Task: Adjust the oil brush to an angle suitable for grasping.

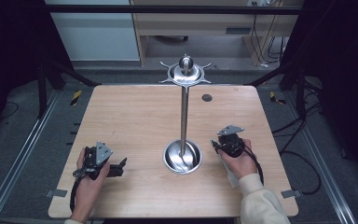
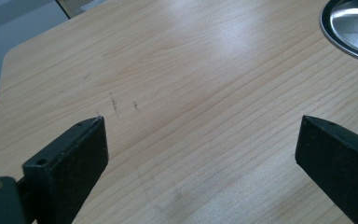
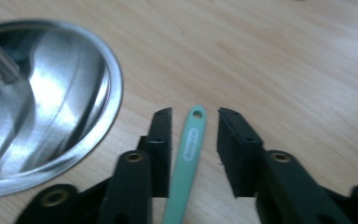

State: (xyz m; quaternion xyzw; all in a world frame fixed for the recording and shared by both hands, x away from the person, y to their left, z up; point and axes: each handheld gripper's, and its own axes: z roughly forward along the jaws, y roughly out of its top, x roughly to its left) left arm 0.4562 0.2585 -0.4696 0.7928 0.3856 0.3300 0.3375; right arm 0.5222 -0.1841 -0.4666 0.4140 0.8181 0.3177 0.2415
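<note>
A steel stand has a round dish base (image 1: 182, 157), a thin pole (image 1: 184, 116) and a hooked crown with a ball on top (image 1: 185, 70). My right gripper (image 1: 216, 145) rests on the table just right of the base. In the right gripper view its jaws (image 3: 195, 114) stand open on either side of a mint-green handle (image 3: 189, 149) with a hole at its tip, a gap on each side. The handle lies flat on the wood, beside the dish rim (image 3: 112, 93). My left gripper (image 1: 120, 167) lies left of the base, open and empty (image 2: 200, 126).
The wooden table (image 1: 135, 116) has a small dark round inset (image 1: 207, 98) at the back right. Something pale (image 1: 230, 175) sticks out under the right hand toward the front edge. Dark floor, rails and cables surround the table.
</note>
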